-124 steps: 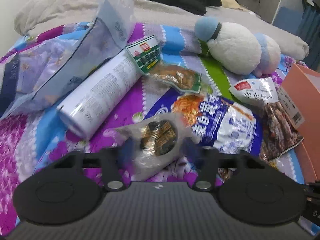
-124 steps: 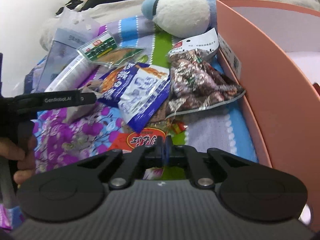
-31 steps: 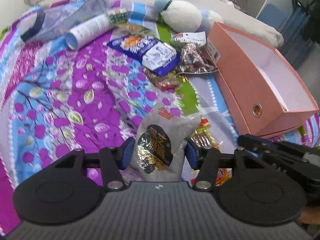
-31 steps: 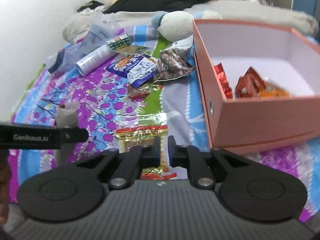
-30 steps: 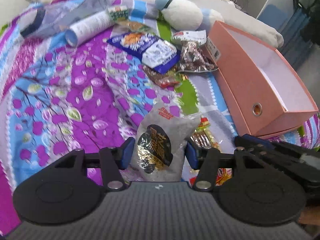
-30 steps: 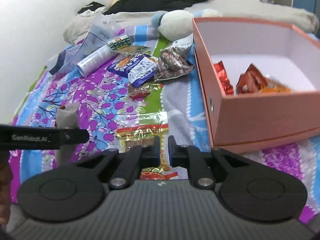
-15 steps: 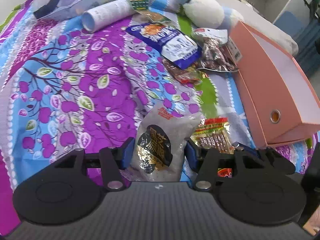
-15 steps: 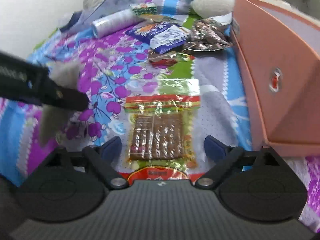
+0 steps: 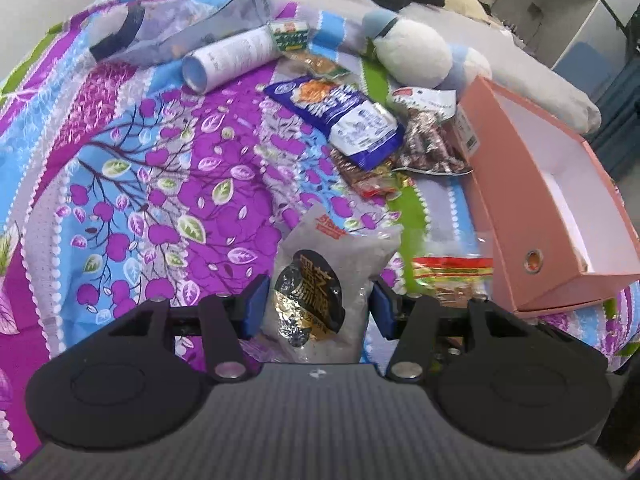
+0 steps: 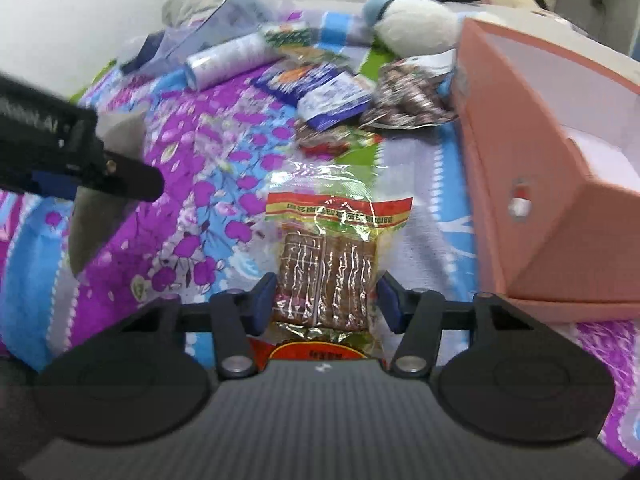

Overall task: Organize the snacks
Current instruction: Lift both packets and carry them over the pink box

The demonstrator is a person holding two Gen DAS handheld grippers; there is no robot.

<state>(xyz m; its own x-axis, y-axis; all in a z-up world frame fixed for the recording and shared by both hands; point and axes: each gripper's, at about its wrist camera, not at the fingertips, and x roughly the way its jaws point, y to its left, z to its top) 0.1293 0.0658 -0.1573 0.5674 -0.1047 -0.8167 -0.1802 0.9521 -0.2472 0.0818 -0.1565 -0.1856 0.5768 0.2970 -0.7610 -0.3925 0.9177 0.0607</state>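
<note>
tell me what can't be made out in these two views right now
- Pink box contents: left wrist view, its near wall hides the floor; right wrist view, blurred.
- Brown bar packet: lower end hidden under the right gripper body; whether the pads touch it is unclear.
- Grey snack bag in the left gripper: bottom hidden by the gripper body.
</note>
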